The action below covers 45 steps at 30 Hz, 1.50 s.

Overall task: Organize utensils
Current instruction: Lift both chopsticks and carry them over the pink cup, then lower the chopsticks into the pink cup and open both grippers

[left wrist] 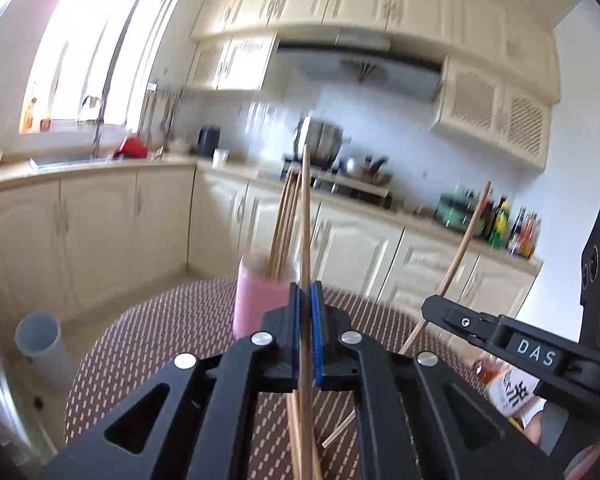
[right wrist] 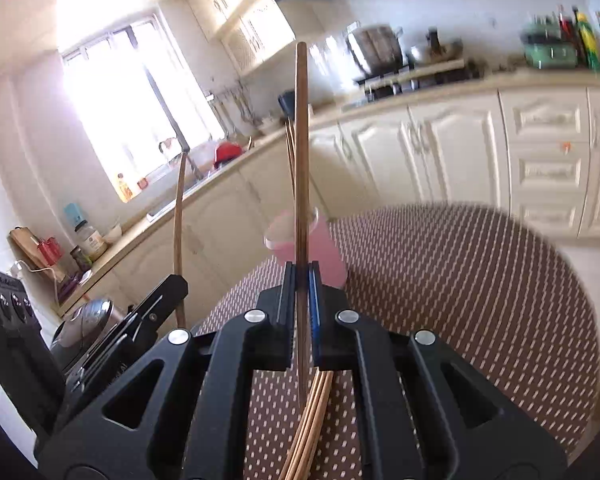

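A pink cup [left wrist: 258, 300] stands on the patterned table [left wrist: 160, 328] and holds several wooden chopsticks [left wrist: 284, 220]. My left gripper [left wrist: 306, 304] is shut on one chopstick [left wrist: 306, 216], held upright just right of the cup. My right gripper [right wrist: 300, 284] is shut on another chopstick [right wrist: 301, 140], upright in front of the pink cup [right wrist: 324, 252]. In the left wrist view the right gripper [left wrist: 452, 316] shows at the right with its chopstick [left wrist: 460, 244]. More loose chopsticks [right wrist: 312, 420] lie on the table below the right gripper.
Cream kitchen cabinets [left wrist: 100, 220] and a counter with a sink [left wrist: 60, 160], a pot [left wrist: 320, 140] and bottles [left wrist: 508, 224] run behind the table. A grey bin [left wrist: 40, 344] stands on the floor at the left. A bottle [left wrist: 504, 388] lies at the table's right.
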Motion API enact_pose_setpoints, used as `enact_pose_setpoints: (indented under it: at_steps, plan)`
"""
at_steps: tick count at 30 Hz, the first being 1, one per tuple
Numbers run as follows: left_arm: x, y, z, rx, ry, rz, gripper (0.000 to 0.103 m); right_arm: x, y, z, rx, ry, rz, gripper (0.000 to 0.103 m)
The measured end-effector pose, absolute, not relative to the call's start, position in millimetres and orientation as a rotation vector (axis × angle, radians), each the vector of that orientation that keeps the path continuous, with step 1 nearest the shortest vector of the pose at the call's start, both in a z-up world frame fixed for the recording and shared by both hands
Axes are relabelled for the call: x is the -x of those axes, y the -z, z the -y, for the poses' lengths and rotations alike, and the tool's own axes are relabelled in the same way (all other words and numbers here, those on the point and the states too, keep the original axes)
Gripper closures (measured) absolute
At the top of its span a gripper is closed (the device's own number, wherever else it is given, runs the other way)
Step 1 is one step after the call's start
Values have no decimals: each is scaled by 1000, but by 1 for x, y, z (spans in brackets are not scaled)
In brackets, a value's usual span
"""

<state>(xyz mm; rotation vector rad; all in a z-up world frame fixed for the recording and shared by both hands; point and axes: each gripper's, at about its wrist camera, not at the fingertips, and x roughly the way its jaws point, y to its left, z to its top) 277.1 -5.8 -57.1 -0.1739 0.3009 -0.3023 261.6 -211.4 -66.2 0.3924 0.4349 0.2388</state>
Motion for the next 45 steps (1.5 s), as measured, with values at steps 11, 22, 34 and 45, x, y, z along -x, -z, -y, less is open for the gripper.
enact_pose_setpoints:
  at_steps: [11, 22, 34, 45]
  plan:
    - [-307, 10, 25, 178, 195, -65, 97, -277, 7, 207, -318, -251, -274, 96]
    - [-382, -8, 26, 239, 176, 15, 97, -330, -16, 198, -266, -244, -223, 96]
    - [-476, 28, 24, 267, 156, -17, 97, -416, 20, 192, -270, -262, -306, 96]
    - [-487, 60, 35, 146, 132, -13, 97, -452, 56, 193, -311, -285, -411, 96]
